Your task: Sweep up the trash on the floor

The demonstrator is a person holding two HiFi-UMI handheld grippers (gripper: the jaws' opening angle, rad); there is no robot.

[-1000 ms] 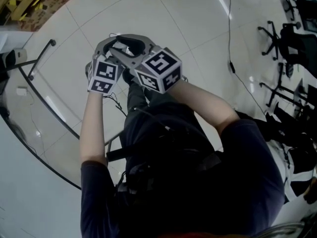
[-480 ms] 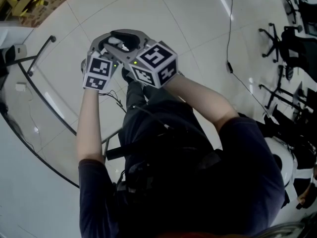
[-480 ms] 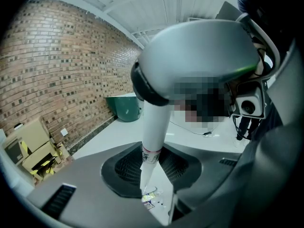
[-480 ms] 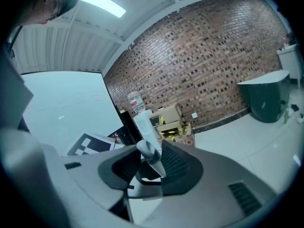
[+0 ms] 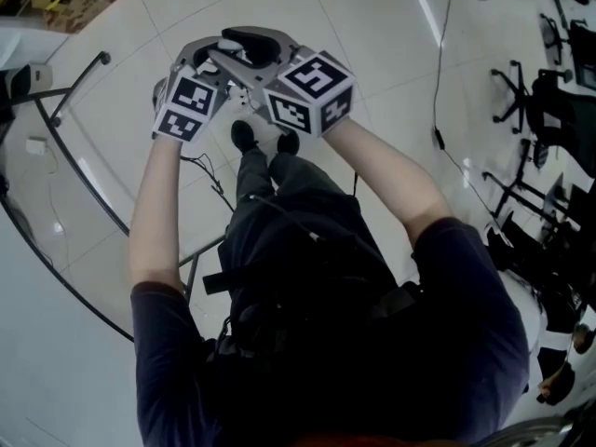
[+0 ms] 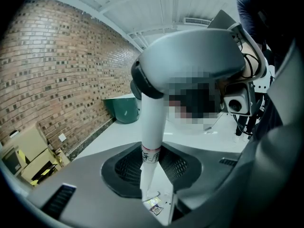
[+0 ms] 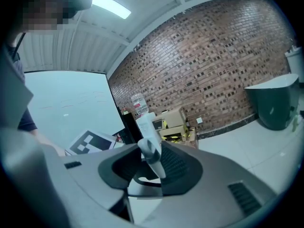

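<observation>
While left gripper (image 6: 151,169) jaws clamp white handle (image 6: 152,122) | right gripper (image 7: 152,167) jaws clamp it

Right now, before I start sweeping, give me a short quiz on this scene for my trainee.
1. True or false: the left gripper is empty.
2. The bin by the brick wall is: A red, B green, C blue?
3. What does the right gripper hold?
Key: 1 false, it is shut on a white handle; 2 B; 3 a white handle too.
</observation>
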